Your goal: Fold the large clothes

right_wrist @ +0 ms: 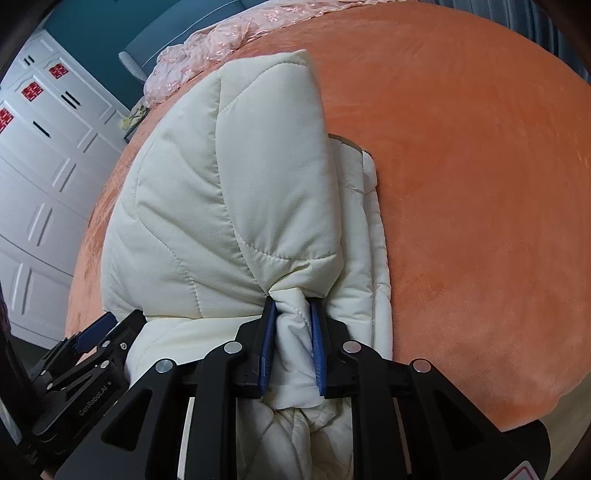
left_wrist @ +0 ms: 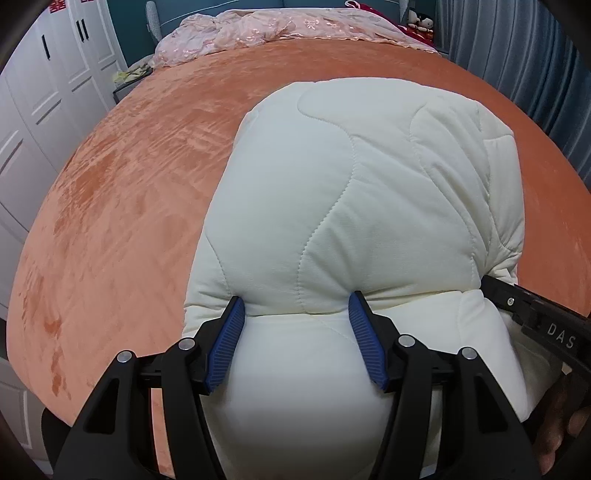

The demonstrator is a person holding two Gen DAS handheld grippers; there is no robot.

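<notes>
Pinching a bunched fold of the cream quilted coat (right_wrist: 236, 192), the right gripper (right_wrist: 293, 306) has its blue pads nearly together with the fabric squeezed between them; the cloth puckers into tight creases right at the fingertips, so the grip is plainly clamped on the garment. In the right wrist view this gripper points steeply down at the near edge of the folded bundle. The left gripper (left_wrist: 297, 310) sits just beside it on the same near edge, its jaws standing about half apart. Its blue pads (left_wrist: 225, 343) bracket a rounded bulge of the coat, and the padding swells out between them; the tips dent the fold line where the upper layer meets the lower one, but whether the pads truly press on the cloth or merely rest against it I cannot tell. It too tilts downward toward the bundle. At the lower right of the left wrist view, part of the right gripper's black body shows, with a hand (left_wrist: 561, 421) dimly visible behind it. Beyond both tools the coat lies folded into a thick, puffy block with wavy stitching across its top, resting on the orange bed (left_wrist: 147, 184). Farther back, a pink embroidered cover (left_wrist: 258, 33) is heaped at the head of the bed, and white wardrobe doors (right_wrist: 40, 155) line the left wall.
</notes>
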